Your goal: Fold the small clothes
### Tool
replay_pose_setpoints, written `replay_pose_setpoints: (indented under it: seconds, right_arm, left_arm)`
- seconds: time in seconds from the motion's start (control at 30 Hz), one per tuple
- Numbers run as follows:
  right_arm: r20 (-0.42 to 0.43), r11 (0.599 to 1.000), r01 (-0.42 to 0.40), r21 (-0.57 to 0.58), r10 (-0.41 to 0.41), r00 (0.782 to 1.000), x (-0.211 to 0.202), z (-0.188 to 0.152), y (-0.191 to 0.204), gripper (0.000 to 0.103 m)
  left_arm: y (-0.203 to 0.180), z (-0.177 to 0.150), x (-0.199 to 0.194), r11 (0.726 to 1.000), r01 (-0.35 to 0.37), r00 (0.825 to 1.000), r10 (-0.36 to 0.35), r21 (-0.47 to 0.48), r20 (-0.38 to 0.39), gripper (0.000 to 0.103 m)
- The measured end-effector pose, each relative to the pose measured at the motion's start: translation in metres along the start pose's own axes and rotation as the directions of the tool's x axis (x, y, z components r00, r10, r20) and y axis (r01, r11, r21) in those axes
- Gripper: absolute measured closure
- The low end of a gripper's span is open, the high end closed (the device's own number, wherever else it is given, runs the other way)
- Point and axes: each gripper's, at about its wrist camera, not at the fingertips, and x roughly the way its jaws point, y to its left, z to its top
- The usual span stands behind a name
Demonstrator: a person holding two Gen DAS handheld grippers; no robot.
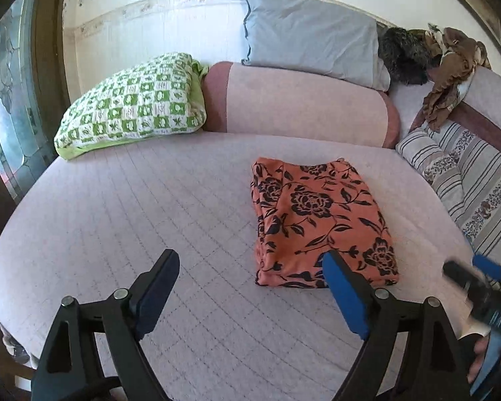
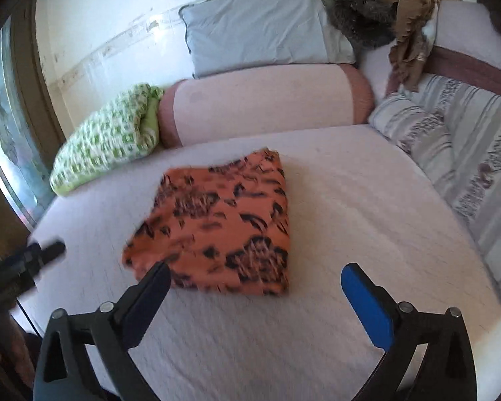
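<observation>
An orange garment with black flowers (image 1: pixel 320 220) lies folded into a compact rectangle on the pale pink quilted bed (image 1: pixel 150 207). It also shows in the right wrist view (image 2: pixel 223 224), blurred. My left gripper (image 1: pixel 250 260) is open and empty, hovering above the bed just left of the garment's near edge. My right gripper (image 2: pixel 255 274) is open and empty, just in front of the garment's near edge. The right gripper also shows blurred in the left wrist view (image 1: pixel 474 274), and the left gripper shows in the right wrist view (image 2: pixel 46 252).
A green-and-white checked pillow (image 1: pixel 133 103), a pink bolster (image 1: pixel 300 100) and a blue-grey pillow (image 1: pixel 310 33) line the far side. A striped floral cushion (image 1: pixel 451 167) lies at the right. Brown clothes (image 1: pixel 451 67) and a dark fuzzy item (image 1: pixel 404 53) sit at the far right. A window (image 1: pixel 10 100) is at left.
</observation>
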Motion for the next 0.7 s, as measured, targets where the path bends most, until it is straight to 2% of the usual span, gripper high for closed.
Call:
replay_pose_setpoints:
  seconds: [0.07,0.27,0.33,0.4,0.7]
  right_arm:
    - [-0.013,0.999,0.029,-0.033,-0.03,0.999,-0.01,-0.006,0.005,0.0]
    - [0.039,0.987,0.084,-0.136,-0.079,0.996,-0.033,-0.002,0.026,0.0]
    - [0.029,0.988,0.067,-0.141,-0.064,0.998,-0.037,0.0,0.031,0.0]
    - [0.036,0.988,0.057,-0.145,-0.052,0.998,-0.039,0.002,0.035,0.0]
    - [0.066,0.988,0.074,-0.133,-0.066,0.996,-0.048,0.01,0.039,0.0]
  left_arm:
    - [-0.004,0.002,-0.009,1.0,0.005,1.0,-0.005,0.002,0.01,0.015]
    - [-0.016,0.007,-0.028,0.999,-0.036,0.999,0.035,0.031,0.029,0.014]
    - [-0.018,0.009,-0.035,0.998,-0.061,0.998,0.06,0.031,0.033,0.014]
    - [-0.017,0.01,-0.042,0.998,-0.052,0.998,0.051,0.021,0.048,0.014]
    - [-0.028,0.011,-0.056,0.995,-0.078,0.994,0.074,0.054,0.082,0.013]
